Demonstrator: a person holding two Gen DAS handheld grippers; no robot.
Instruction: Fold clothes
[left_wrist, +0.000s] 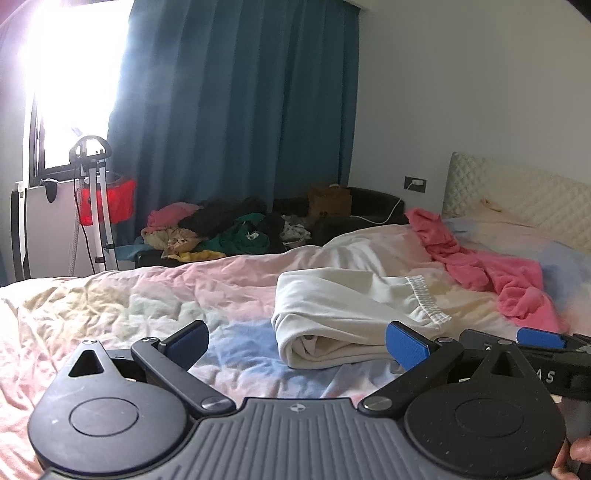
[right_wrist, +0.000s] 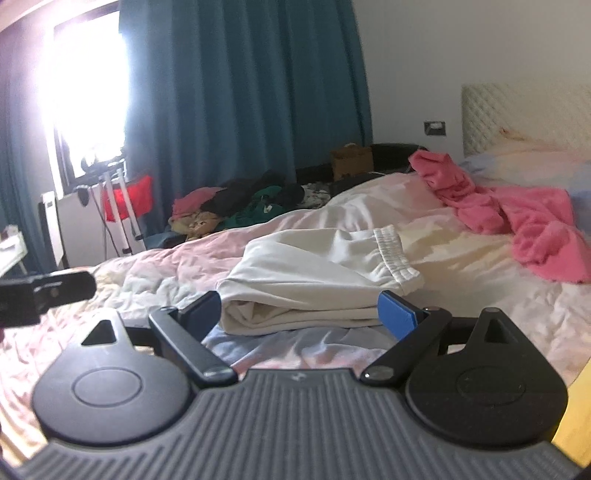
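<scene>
White trousers (right_wrist: 314, 273) lie folded on the pastel bedspread (left_wrist: 147, 295), waistband to the right — the inner layers are hidden in the fold. At far left, glare washes out the window (left_wrist: 74, 74). Left gripper (left_wrist: 297, 345) hovers low with its blue pads spread, grasping nothing. Right gripper (right_wrist: 299, 314) is likewise spread wide just before the trousers — empty. Pink garment (right_wrist: 517, 218) lies crumpled far right.
</scene>
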